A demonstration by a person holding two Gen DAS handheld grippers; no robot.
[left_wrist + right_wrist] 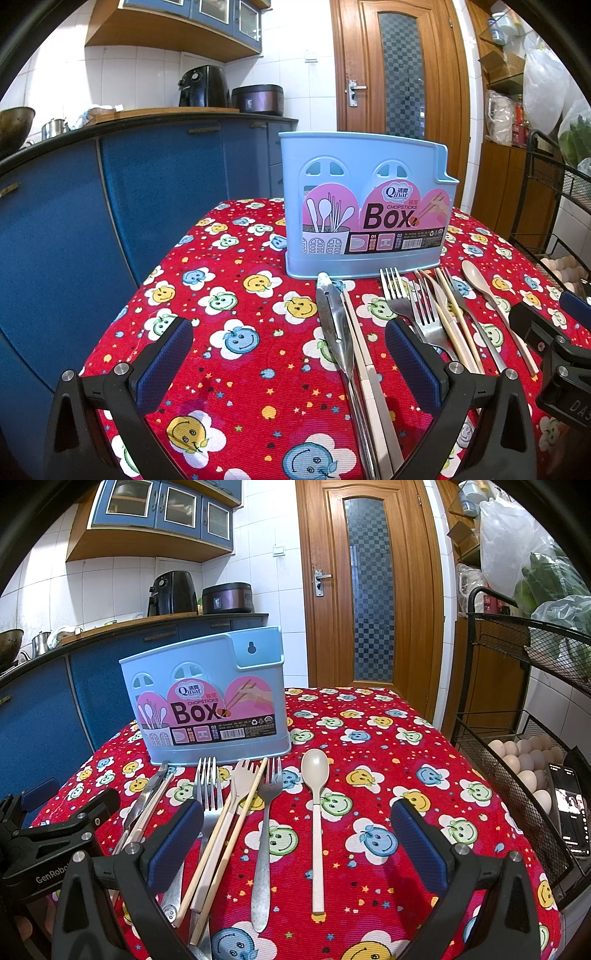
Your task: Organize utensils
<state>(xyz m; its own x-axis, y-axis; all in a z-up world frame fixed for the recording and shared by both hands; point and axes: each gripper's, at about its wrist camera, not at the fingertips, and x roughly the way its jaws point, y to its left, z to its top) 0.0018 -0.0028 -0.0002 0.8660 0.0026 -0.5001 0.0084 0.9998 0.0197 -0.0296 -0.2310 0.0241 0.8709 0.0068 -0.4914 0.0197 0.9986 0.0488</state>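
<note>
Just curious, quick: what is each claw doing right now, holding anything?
Left claw: open, holding nothing, above the tablecloth.
Right claw: open, holding nothing, above the spoon.

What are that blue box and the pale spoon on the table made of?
The blue box looks like moulded plastic: smooth, slightly glossy, with cut-out windows and a printed paper label. The pale spoon seems plastic or a similar composite: matte cream, no metallic shine, unlike the reflective steel-looking fork beside it.
</note>
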